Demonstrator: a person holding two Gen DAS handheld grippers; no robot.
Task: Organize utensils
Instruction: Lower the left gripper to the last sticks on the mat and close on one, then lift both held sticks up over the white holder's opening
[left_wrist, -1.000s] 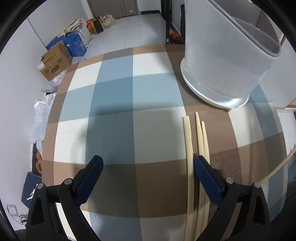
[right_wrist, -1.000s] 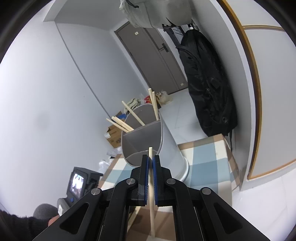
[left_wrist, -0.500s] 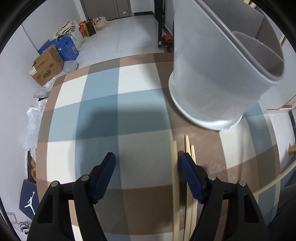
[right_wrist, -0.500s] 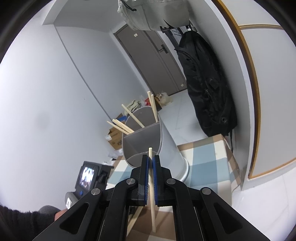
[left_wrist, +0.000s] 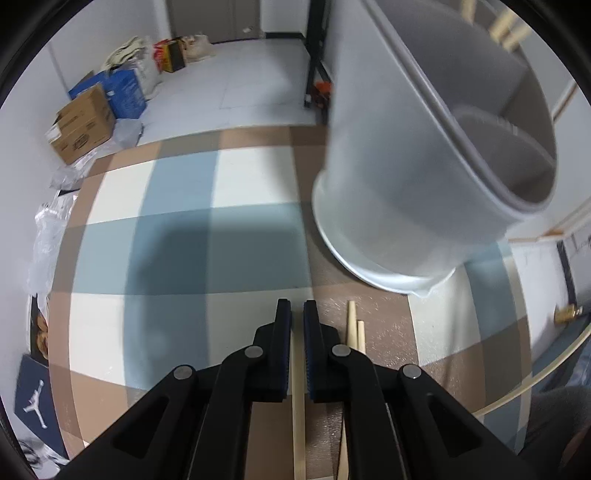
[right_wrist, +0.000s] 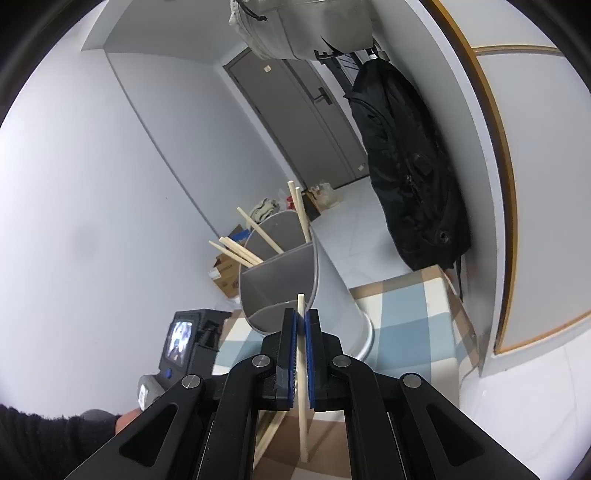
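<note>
Your left gripper (left_wrist: 297, 314) has just closed on a chopstick (left_wrist: 298, 413) lying lengthwise along its fingers. The holder (left_wrist: 424, 184) stands ahead and to the right. Your right gripper (right_wrist: 302, 325) clamps another chopstick (right_wrist: 302, 369) upright.

Right claw (right_wrist: 302, 321) grips a chopstick (right_wrist: 302, 387) before the holder (right_wrist: 332, 291).

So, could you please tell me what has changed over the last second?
The left gripper has just been closing, from wide open, onto one chopstick lying on the checked cloth. The right gripper stayed put, shut on its own upright chopstick; the holder did not move.
</note>
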